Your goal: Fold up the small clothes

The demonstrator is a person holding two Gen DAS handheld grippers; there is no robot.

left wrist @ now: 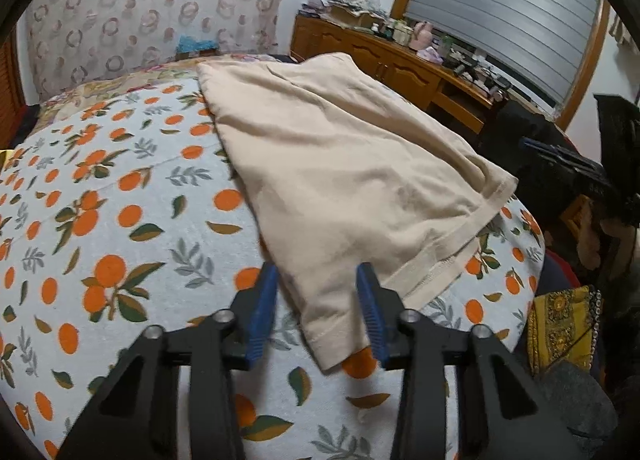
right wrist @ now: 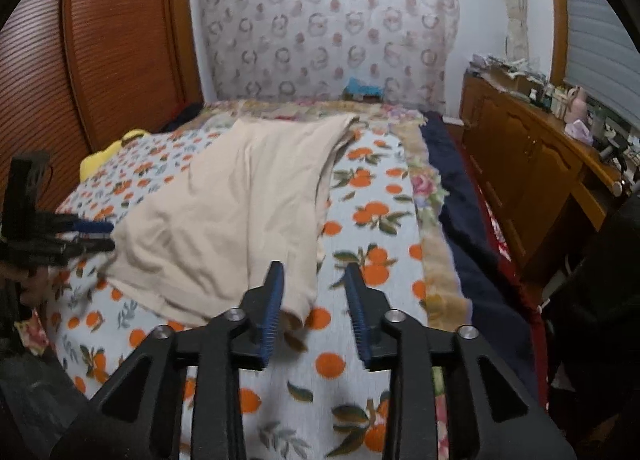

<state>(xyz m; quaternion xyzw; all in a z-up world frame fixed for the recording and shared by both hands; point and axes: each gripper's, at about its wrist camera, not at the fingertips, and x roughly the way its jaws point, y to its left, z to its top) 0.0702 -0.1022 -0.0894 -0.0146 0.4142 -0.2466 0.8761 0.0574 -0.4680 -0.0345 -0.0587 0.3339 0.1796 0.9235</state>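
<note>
My left gripper [left wrist: 317, 284] stands with its jaws apart, a corner of the beige garment [left wrist: 340, 164] lying between the blue pads [left wrist: 264, 300] without being pinched. My right gripper [right wrist: 314, 284] is also spread, its jaws over the blanket just beside the garment's near hem, gripping nothing. The orange-print blanket [left wrist: 120, 228] covers the bed, and the garment lies on it, folded over on itself, stretching away from me toward the patterned headboard cover [right wrist: 328, 32]. Right of the garment a dark blue cloth [right wrist: 460, 188] runs along the blanket's edge, with the wooden dresser [right wrist: 520, 164] beyond it.
</note>
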